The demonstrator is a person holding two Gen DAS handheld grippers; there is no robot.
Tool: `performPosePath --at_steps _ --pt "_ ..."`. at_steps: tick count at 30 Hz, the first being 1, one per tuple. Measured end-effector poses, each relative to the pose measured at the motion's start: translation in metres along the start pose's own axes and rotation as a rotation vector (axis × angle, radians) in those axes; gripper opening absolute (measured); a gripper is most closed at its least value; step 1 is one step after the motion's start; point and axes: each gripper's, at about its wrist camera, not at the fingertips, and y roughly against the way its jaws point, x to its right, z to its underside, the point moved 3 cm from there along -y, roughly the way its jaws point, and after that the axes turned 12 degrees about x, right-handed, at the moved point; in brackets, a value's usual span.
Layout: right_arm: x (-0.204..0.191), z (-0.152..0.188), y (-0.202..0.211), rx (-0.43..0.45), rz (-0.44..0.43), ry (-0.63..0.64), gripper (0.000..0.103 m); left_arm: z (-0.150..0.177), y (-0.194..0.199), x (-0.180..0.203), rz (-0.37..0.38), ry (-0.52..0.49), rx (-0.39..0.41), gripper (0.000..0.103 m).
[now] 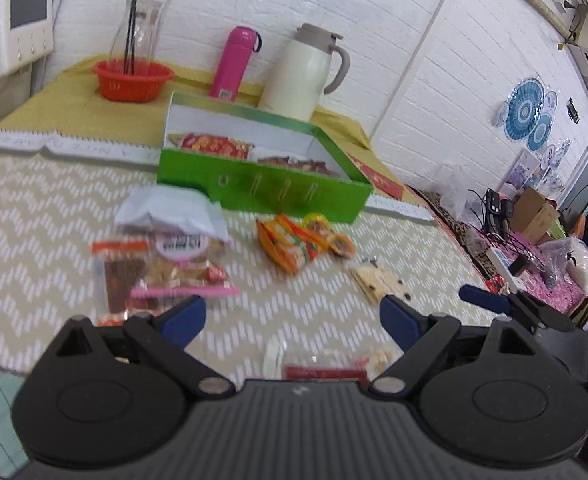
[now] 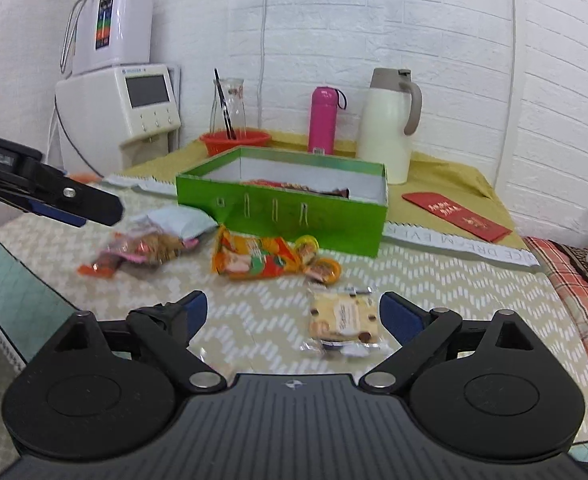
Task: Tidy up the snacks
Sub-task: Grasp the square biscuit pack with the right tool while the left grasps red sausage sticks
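An open green box (image 1: 262, 188) (image 2: 282, 212) stands on the zigzag cloth with snack packets inside it. In front of the box lie orange packets (image 1: 290, 246) (image 2: 254, 260), clear bags of snacks (image 1: 162, 264) (image 2: 146, 248) and a grey-white pouch (image 1: 170, 212) (image 2: 182, 220). My left gripper (image 1: 292, 322) (image 2: 94, 210) hovers open and empty, with a red-labelled packet (image 1: 322, 370) on the cloth below it. My right gripper (image 2: 294, 316) (image 1: 478, 298) is open too. A biscuit packet (image 2: 344, 318) (image 1: 378, 280) lies on the cloth by its right finger, not gripped.
Behind the box stand a pink bottle (image 2: 323, 120), a cream jug (image 2: 390, 128) and a red basket (image 2: 236, 140) holding a glass carafe. A red envelope (image 2: 458, 210) lies at the right. A white appliance (image 2: 134, 108) stands at the back left. The table edge runs along the left.
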Motion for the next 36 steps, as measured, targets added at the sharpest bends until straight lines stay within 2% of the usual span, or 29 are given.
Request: performPosePath --at_steps 2,6,9,13,16,19,26,30,32,34,36 --pt "0.008 0.005 -0.008 -0.028 0.005 -0.035 0.103 0.020 0.008 0.001 0.008 0.035 -0.045 0.088" --pt "0.023 0.012 -0.036 -0.067 0.031 -0.078 0.103 0.051 0.020 0.006 0.099 0.127 -0.124 0.088" --pt "0.032 0.018 -0.057 -0.099 0.034 -0.138 0.103 0.066 0.019 0.016 0.120 0.151 -0.160 0.087" --pt "0.040 0.026 -0.077 -0.145 0.067 -0.182 0.103 0.071 0.001 0.023 0.109 0.160 -0.173 0.087" --pt "0.037 0.029 -0.065 -0.137 0.072 -0.163 0.097 0.071 -0.013 0.019 0.075 0.173 -0.159 0.086" --pt "0.025 0.033 -0.044 -0.135 0.049 -0.116 0.097 0.063 -0.025 0.018 0.036 0.140 -0.138 0.082" --pt "-0.020 0.048 0.017 -0.125 -0.002 -0.126 0.097 0.050 -0.058 0.030 -0.014 0.011 -0.133 0.076" --pt "-0.030 0.049 0.033 -0.136 -0.084 -0.133 0.097 0.045 -0.074 0.034 -0.031 -0.070 -0.147 0.076" --pt "-0.024 0.048 0.036 -0.134 -0.055 -0.126 0.097 0.043 -0.071 0.032 -0.037 -0.081 -0.179 0.076" --pt "-0.014 0.049 0.035 -0.126 0.028 -0.107 0.097 0.046 -0.063 0.031 -0.060 -0.095 -0.199 0.078" --pt "-0.003 0.051 0.033 -0.127 0.060 -0.131 0.097 0.052 -0.060 0.035 -0.083 -0.155 -0.209 0.080"
